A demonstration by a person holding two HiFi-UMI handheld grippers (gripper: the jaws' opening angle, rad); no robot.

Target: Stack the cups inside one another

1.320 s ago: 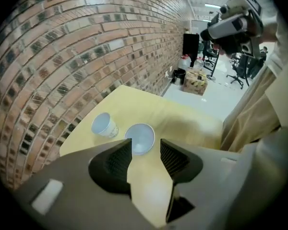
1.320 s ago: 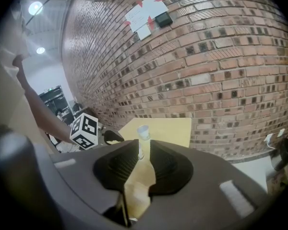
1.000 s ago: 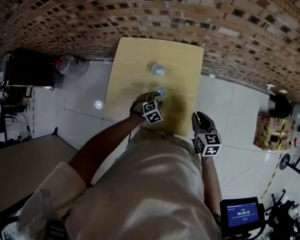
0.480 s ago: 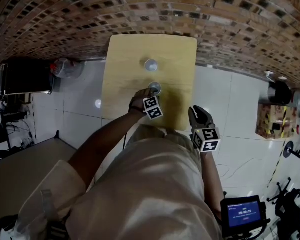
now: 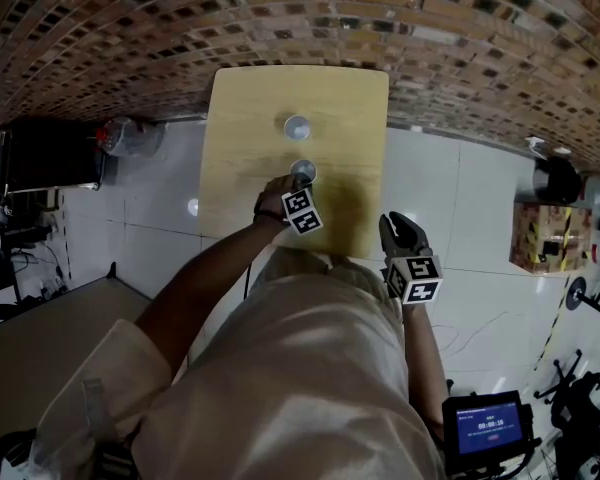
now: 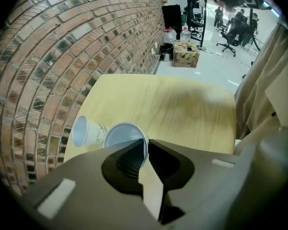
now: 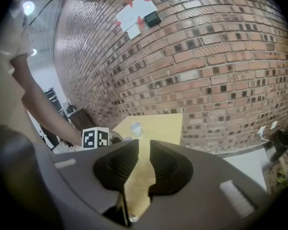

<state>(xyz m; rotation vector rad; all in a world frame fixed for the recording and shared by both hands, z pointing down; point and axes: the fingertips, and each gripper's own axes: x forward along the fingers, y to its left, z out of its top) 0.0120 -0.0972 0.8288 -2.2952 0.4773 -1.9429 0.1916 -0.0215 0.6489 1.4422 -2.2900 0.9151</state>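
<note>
At the upper centre of the head view, a pale wooden table (image 5: 242, 118) stands on white floor tiles (image 5: 160, 238) against a brick wall (image 5: 460, 28), with two white paper cups on it. Nearest the person, the near cup (image 6: 119, 135) stands upright just below the table's middle, and the left gripper (image 6: 147, 143) points steeply down onto it. Its jaws have just been closing and now pinch the cup's wall at the rim: in the left gripper view, the pad at picture left sits inside the mouth and the other presses from outside. Just beyond it, toward the wall, the far cup (image 6: 84, 131) stands apart from the held one, with faint print on its side. Lower right in the head view, the right gripper (image 7: 143, 147) hangs off the table's near edge, above the floor. Its pads stand slightly apart with nothing between them; only the table top shows through the narrow gap
</note>
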